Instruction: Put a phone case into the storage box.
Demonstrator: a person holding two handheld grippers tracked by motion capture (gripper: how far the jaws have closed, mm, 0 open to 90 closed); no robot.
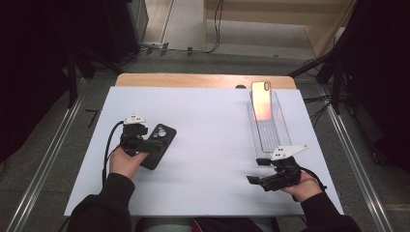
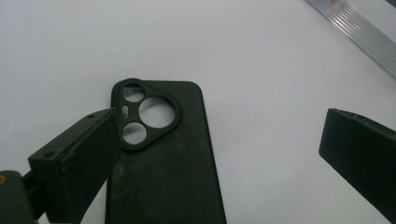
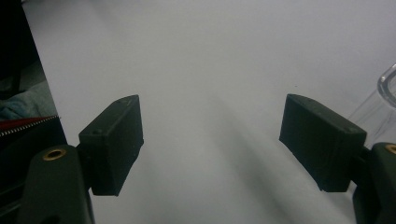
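Between the spread jaws of the left gripper [image 2: 219,154] lies a black case [image 2: 163,163], flat on the white table [image 2: 261,56], its camera cut-out beside the near jaw; nothing is gripped. Right gripper [image 3: 212,140] hangs wide open over bare table, holding nothing, a clear tray [image 3: 385,93] just past one jaw.

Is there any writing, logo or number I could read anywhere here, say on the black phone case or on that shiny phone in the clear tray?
None that can be read.
Black phone case: plain back, no logo or lettering, camera cut-outs at its top.
Phone leaning in the clear tray: glossy orange-pink back, no mark readable.
Left gripper and right gripper: black jaws, unmarked.
White table sheet: blank.
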